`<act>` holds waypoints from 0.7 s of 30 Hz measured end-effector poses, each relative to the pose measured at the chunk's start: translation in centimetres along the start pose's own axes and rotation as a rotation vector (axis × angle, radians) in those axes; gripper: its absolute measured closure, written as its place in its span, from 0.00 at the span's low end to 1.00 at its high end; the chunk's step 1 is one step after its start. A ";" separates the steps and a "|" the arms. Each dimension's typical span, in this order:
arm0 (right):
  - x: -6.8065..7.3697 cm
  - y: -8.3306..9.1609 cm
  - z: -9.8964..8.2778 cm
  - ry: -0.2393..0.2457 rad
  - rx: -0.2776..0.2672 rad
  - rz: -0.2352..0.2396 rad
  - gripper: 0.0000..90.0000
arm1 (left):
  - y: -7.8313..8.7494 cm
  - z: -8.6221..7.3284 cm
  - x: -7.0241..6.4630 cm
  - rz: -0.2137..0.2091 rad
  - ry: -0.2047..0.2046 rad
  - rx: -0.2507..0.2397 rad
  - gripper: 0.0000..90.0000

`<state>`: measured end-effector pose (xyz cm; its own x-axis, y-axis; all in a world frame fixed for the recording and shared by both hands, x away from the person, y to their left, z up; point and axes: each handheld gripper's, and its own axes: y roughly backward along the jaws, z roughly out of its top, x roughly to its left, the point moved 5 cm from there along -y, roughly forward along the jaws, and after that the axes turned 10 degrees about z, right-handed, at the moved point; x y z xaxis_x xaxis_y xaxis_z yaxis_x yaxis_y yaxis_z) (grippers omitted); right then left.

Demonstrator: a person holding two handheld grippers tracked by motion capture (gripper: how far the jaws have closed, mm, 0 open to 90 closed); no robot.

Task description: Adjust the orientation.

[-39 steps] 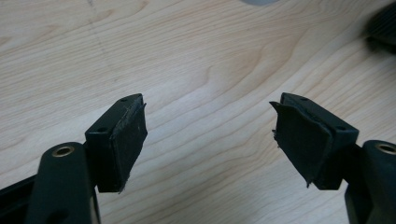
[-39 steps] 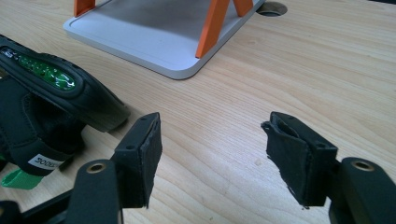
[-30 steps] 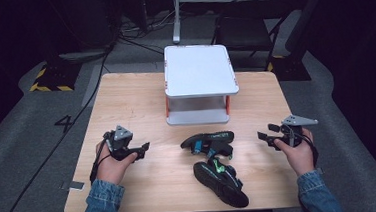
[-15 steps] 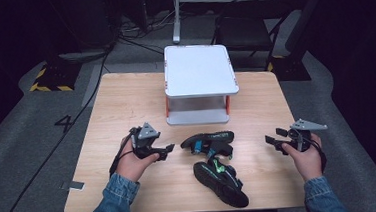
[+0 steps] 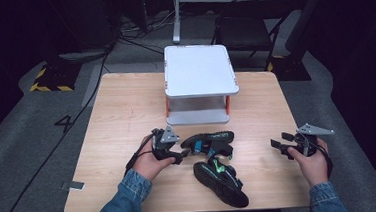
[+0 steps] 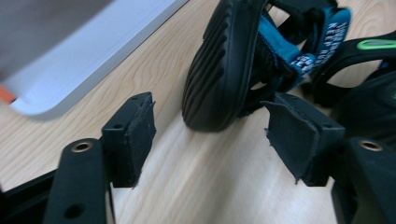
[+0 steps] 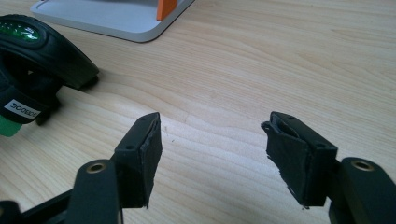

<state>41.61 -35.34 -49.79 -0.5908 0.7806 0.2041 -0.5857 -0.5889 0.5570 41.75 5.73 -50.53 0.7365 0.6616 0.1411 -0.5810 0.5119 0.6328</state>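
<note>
Two black sandals with teal and green trim lie on the wooden table. One sandal lies on its side across the middle, and the other lies nearer the front edge. My left gripper is at the left end of the far sandal. In the left gripper view the ribbed sole stands just ahead of the gripper. Its jaws are open and have just been closing, and the pads touch nothing. My right gripper stands open over bare wood at the right, and in its own view the gripper is empty.
A white two-level stand with orange legs stands at the back middle of the table. Its base shows in the left gripper view and in the right gripper view. A chair and floor cables lie beyond the table.
My left hand has moved right across the table up to the far sandal's end. My right hand has drifted a little right and toward the front edge.
</note>
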 end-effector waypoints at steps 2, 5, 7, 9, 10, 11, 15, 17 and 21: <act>-0.1 0.1 -0.2 0.001 0.005 -0.003 0.40 | -1.0 -0.1 0.0 0.048 -0.028 -0.028 0.39; -0.1 0.3 -0.7 -0.010 0.009 -0.009 0.40 | -2.0 0.0 0.0 0.052 -0.021 -0.052 0.50; -0.1 0.5 -0.9 -0.015 0.012 -0.011 0.40 | -2.4 0.2 0.0 0.058 -0.029 -0.078 0.55; -0.2 0.6 -1.1 -0.013 0.012 -0.017 0.40 | -2.5 0.5 -0.1 0.052 -0.046 -0.094 0.60; -0.3 0.6 -1.1 -0.017 0.012 -0.017 0.40 | -2.6 0.6 -0.2 0.036 -0.051 -0.097 0.65; -0.2 0.6 -1.2 -0.022 0.012 -0.019 0.40 | -2.6 0.7 -0.3 0.027 -0.058 -0.099 0.69; -0.1 0.5 -1.4 -0.018 0.021 -0.016 0.40 | -2.7 0.8 -0.5 0.038 -0.111 -0.108 0.77; -0.1 0.4 -1.4 -0.017 0.024 -0.012 0.40 | -2.6 0.9 -0.5 0.028 -0.103 -0.122 0.79; -0.1 0.4 -1.4 -0.014 0.026 -0.011 0.40 | -2.3 1.3 -0.3 0.064 -0.103 -0.138 0.80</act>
<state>40.67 -35.91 -50.74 -0.5766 0.7899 0.2088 -0.5772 -0.5747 0.5801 43.27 3.64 -51.02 0.7239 0.6391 0.2597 -0.6647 0.5456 0.5103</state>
